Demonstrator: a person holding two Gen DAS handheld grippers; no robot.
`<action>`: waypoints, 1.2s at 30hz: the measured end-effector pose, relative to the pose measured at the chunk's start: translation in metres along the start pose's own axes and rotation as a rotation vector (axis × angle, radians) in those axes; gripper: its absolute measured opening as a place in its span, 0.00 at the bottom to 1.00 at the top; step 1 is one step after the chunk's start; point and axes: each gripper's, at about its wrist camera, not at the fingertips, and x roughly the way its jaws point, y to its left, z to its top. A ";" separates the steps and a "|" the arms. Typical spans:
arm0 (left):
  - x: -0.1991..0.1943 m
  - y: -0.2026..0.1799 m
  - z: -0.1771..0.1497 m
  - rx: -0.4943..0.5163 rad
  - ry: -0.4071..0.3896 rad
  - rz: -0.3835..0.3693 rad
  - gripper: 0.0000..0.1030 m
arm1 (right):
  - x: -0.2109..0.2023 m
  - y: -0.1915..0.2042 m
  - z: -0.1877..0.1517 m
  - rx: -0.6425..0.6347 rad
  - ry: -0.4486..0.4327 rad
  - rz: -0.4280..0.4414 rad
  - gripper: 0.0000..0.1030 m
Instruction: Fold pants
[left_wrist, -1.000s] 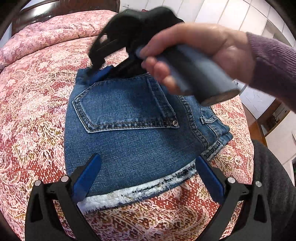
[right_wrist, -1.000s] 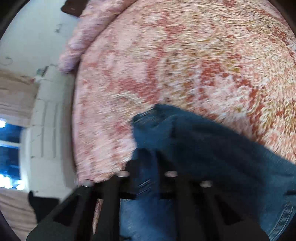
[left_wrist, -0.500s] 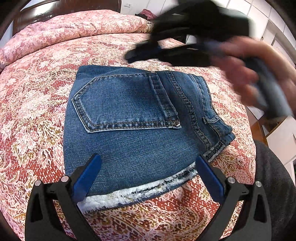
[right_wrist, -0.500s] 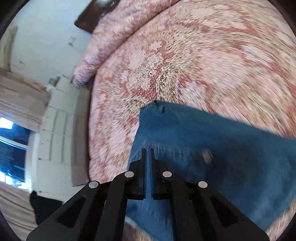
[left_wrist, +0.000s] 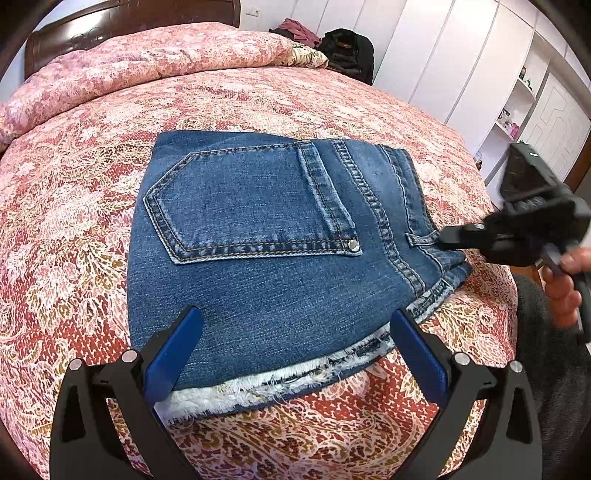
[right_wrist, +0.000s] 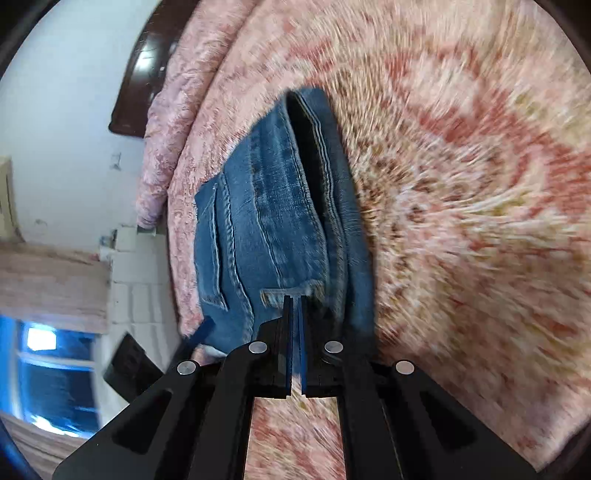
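Note:
The blue jeans (left_wrist: 266, 236) lie folded into a compact stack on the bed, back pocket up, frayed white hem toward me. My left gripper (left_wrist: 291, 354) is open and empty, its blue pads just over the near edge of the stack. My right gripper (left_wrist: 443, 240) comes in from the right, its tips at the belt loop on the stack's right edge. In the right wrist view the right gripper (right_wrist: 295, 301) is shut with nothing between its pads, tips at the edge of the jeans (right_wrist: 273, 221).
A pink and red patterned bedspread (left_wrist: 74, 229) covers the bed. A rolled quilt (left_wrist: 147, 59) and dark headboard lie at the far end. White wardrobes (left_wrist: 461, 66) stand at the right. Dark clothes (left_wrist: 343, 48) sit beyond the bed.
My right gripper has left the far top edge of the jeans and swung round to the stack's right edge. The left gripper has stayed still. The jeans lie flat.

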 end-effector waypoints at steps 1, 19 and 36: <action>0.000 0.000 -0.001 -0.001 -0.002 0.000 0.98 | -0.007 0.002 -0.003 -0.023 -0.022 -0.024 0.16; -0.037 0.038 0.012 -0.137 -0.096 -0.097 0.98 | 0.036 0.009 0.038 -0.203 -0.025 -0.014 0.65; 0.036 0.129 0.033 -0.479 0.130 -0.388 0.96 | 0.039 -0.007 0.043 -0.225 0.027 -0.015 0.46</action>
